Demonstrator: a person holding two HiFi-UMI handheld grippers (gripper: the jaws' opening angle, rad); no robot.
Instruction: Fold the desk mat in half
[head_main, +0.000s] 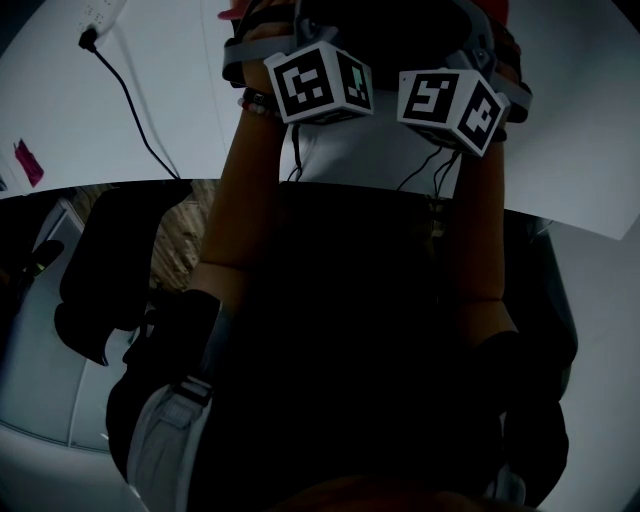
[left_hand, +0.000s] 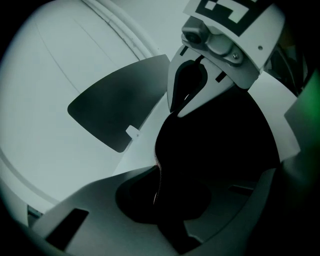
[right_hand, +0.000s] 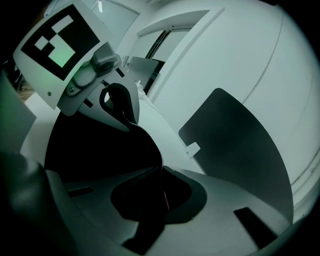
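Observation:
The desk mat is a black sheet, and both grippers pinch its edge. In the left gripper view my left gripper is shut on that edge, with the right gripper's white jaw close by at the upper right. The right gripper view mirrors this: my right gripper is shut on the mat. Beyond the jaws lies a dark panel with a rounded corner and a small white tag; whether it belongs to the mat I cannot tell. In the head view the two marker cubes sit side by side over the white table, fingertips hidden.
A black cable runs from a plug at the table's far left, and a pink item lies at the left edge. A black chair stands on the wooden floor beside the table. The dark mass between the person's forearms hides the table's front edge.

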